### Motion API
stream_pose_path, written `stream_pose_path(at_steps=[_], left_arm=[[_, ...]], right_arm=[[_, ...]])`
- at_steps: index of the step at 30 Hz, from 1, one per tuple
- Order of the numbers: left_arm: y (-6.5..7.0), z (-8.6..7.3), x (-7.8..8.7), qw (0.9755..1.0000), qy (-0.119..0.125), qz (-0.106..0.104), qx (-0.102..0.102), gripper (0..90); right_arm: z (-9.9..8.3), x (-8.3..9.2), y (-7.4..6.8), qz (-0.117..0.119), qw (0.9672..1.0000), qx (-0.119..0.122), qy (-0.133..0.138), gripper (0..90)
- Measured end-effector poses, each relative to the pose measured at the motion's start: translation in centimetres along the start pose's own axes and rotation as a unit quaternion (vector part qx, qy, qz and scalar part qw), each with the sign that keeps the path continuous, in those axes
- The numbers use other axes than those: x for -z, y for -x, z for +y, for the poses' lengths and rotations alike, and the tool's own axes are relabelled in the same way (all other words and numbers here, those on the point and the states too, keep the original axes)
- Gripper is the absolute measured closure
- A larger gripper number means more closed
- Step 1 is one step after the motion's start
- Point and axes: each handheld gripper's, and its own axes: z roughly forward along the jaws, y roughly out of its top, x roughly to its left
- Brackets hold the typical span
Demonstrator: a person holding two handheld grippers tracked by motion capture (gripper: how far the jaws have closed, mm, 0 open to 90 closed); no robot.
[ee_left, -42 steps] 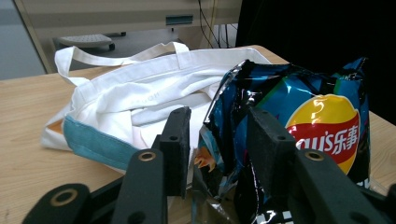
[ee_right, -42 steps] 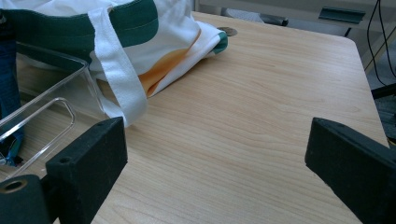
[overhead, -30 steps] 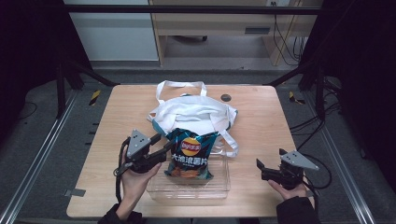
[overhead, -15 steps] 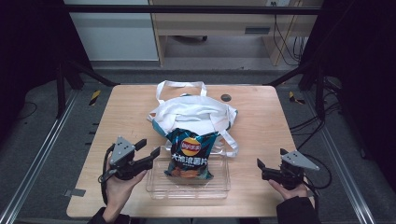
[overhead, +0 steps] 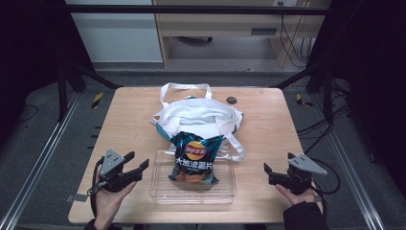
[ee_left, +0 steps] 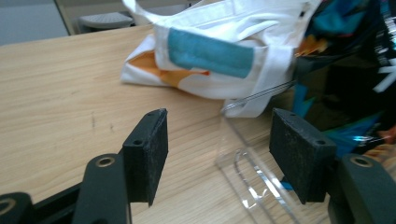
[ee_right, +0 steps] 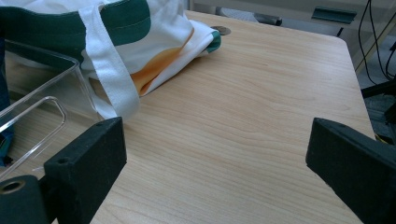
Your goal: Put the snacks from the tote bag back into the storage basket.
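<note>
My own camera on the left gripper (ee_left: 217, 161) cuts the chip bag (ee_left: 359, 70) off at 3 o'clock, and the bag looks dark and fuzzy, so I cannot read it there. The clear tray (ee_left: 252, 172) runs off at 6 o'clock. From above, the bag's bottom end sits behind the tray wall (overhead: 191, 194). The small dark round thing (overhead: 231, 100) at 12 o'clock on the table (overhead: 129, 124) is too tiny to tell. The white cloth bag (ee_right: 140, 51) is cut off at 12 o'clock in my right gripper view.

Teal chip bag (overhead: 194, 160) (orange logo), white tote (overhead: 198, 115)
</note>
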Motion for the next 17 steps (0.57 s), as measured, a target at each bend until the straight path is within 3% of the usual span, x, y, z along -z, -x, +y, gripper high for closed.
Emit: stream_pose_path(at_steps=[9,17], left_arm=[[-2.0,-1.8,-1.2,0.9992,-0.023,0.032,0.003,36.6],[-2.4,-2.2,-1.7,0.9988,-0.037,0.031,0.004,36.3]], right_arm=[[-0.1,-0.1,0.1,-0.004,1.0000,0.005,-0.006,5.4],[-0.2,-0.1,0.2,-0.007,0.9999,0.001,-0.011,5.3]])
